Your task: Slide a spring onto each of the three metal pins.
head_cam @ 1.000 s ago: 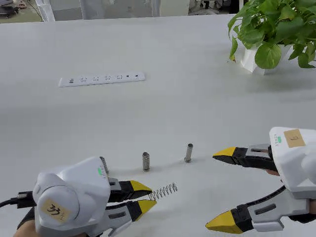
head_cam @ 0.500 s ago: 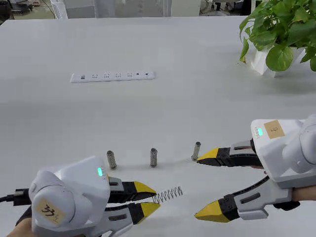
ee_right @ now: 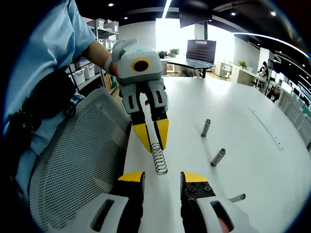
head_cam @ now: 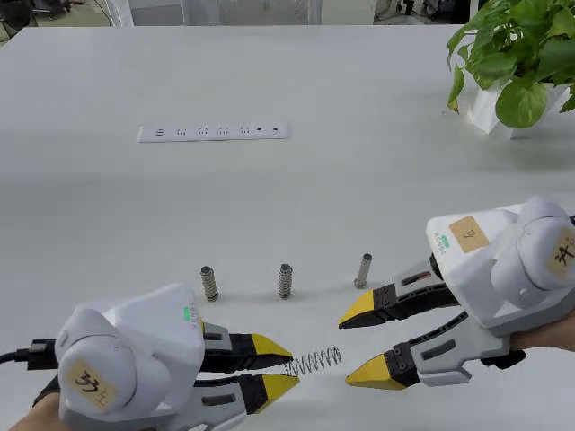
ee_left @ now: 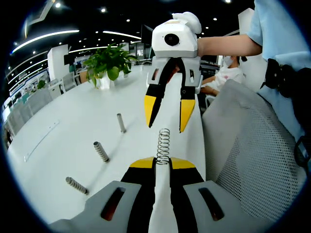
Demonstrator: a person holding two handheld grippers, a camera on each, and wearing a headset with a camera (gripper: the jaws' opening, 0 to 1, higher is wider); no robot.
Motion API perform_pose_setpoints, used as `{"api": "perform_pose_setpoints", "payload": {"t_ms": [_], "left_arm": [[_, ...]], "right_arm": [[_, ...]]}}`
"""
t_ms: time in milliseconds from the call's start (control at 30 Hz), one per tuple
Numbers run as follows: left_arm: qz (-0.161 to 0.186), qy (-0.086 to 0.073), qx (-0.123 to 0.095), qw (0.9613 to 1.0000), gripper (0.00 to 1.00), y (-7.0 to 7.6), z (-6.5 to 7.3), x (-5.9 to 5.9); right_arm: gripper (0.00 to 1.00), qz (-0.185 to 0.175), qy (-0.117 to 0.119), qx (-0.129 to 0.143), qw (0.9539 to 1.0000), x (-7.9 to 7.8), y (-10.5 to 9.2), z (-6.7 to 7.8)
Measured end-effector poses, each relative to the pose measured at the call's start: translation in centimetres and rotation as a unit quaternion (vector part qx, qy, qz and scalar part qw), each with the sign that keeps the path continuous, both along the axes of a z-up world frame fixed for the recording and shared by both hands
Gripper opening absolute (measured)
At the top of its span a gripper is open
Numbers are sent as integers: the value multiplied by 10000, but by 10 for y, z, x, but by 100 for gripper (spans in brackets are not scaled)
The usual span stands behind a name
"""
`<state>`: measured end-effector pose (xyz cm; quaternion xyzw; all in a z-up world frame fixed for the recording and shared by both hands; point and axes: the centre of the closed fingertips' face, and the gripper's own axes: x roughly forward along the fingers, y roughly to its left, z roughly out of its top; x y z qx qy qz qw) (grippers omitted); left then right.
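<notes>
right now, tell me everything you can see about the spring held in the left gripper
The spring is a thin, silvery coil of bare metal wire, loosely wound. The left gripper pinches one end between its yellow tips, so it sticks out roughly level over the white table, pointing at the right gripper. Its free end reaches the mouth of that gripper's open jaws, untouched. It is nearer the person than the bare pin.

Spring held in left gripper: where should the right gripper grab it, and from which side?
I'd take the spring by its free end coils, coming straight in from the side opposite the left gripper. It juts out level from those shut tips, pointing at the right gripper, whose open jaws line up with it.
</notes>
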<state>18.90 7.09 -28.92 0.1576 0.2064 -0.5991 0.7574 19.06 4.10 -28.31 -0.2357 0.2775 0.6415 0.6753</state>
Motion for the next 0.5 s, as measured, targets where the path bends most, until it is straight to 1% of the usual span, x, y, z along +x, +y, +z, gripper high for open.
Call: {"api": "perform_pose_setpoints", "payload": {"t_ms": [100,300,400,500], "left_arm": [[-24,23,-5,10000,6,1,0,-2],[-44,54,-32,10000,6,1,0,-3],[-42,65,-31,10000,6,2,0,-3],[-45,72,-28,10000,6,2,0,-3]], "right_arm": [[21,118,1,-5,9999,-2,3,0],[16,316,-26,-45,9995,-4,6,-2],[12,373,-62,-97,9992,-4,5,-4],[10,381,-65,-96,9992,-4,5,-5]]}}
